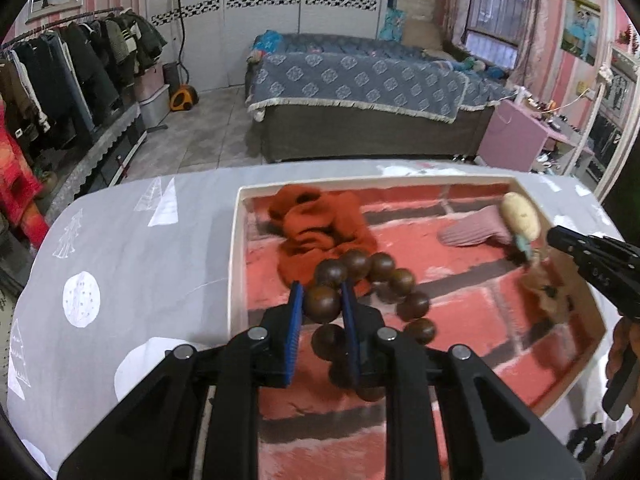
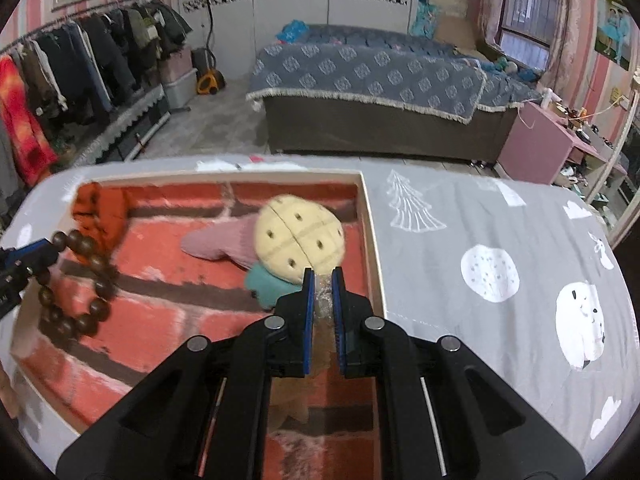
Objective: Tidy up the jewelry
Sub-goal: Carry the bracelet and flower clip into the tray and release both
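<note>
Over a brick-patterned tray (image 1: 240, 264) on the grey surface (image 1: 132, 280), the left gripper (image 1: 322, 300) is clamped on one bead of a dark wooden bead bracelet (image 1: 400, 280), the loop dangling beneath it. Only the right wrist view shows the right gripper (image 2: 321, 284) pinched nearly together on a crinkled clear wrapper (image 2: 323, 300), a biscuit-shaped plush (image 2: 300, 236) just ahead.

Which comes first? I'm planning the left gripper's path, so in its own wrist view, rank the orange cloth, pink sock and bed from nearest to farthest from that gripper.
1. Orange cloth: just beyond the left gripper, in the box's far left part.
2. Pink sock: farther right in the box.
3. Bed: across the room, beyond the table.
</note>
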`<state>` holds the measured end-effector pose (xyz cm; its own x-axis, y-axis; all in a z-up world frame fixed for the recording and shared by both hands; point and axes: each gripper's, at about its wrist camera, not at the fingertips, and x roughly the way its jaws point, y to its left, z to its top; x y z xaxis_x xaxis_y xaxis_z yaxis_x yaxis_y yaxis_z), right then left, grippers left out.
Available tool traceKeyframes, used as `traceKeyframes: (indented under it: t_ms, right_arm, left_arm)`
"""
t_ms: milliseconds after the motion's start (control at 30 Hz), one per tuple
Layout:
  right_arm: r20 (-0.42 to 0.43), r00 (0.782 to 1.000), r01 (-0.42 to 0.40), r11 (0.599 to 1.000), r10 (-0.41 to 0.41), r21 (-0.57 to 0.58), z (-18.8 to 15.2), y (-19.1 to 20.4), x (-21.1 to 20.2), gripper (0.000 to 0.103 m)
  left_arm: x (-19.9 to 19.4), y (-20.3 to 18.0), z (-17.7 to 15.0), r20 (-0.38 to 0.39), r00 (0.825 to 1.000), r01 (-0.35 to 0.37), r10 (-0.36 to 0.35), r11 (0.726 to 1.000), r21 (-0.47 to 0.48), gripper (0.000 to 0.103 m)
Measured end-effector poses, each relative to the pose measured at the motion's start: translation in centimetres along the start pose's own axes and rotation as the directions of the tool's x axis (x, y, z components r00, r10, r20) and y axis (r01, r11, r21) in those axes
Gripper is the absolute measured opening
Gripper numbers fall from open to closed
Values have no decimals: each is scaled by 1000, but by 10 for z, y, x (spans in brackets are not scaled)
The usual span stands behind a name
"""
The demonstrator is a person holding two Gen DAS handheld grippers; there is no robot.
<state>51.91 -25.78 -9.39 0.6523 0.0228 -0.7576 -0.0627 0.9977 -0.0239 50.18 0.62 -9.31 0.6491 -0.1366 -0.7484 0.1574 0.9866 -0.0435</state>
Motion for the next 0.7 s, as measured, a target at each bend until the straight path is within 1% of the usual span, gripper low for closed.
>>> traceKeyframes:
  t_ms: [233,333,433,500,600,633,667,700]
  right_arm:
    - [-51,998,20,1000,-20,-10,-6,-2,19,11]
    - [-60,998,19,1000,-20,-14,-7,-2,24,14]
    - [-61,998,19,999,-20,-29,-8,0,24,15]
    - [-61,998,23,999,-25,-29,-7,0,22,25]
    - [-58,998,4,1000,-5,-31,-5,1,11,36]
    - [-54,999,4,999,-6,-36,-2,1,7,48]
    - [-47,999,0,999,-2,-46,-1,1,-1,57]
    - [-38,999,-5,999,3,-50,0,2,-8,58]
  left_arm:
    - [21,7,-5,-39,999,-33,32,999,-3,20]
    - [24,10,-7,-47,998,-29,29,999,-13,20]
    - [24,12,-7,-49,998,-27,26,999,-17,21]
    - [23,14,-7,-48,998,-37,36,999,-11,23]
    - [19,16,-7,-49,998,-42,42,999,-12,23]
    - [17,18,-7,-50,998,-43,43,999,-12,26]
    - [13,20,-6,-46,998,-43,42,999,-13,33]
    - [9,20,-7,-37,998,-42,42,999,-15,37]
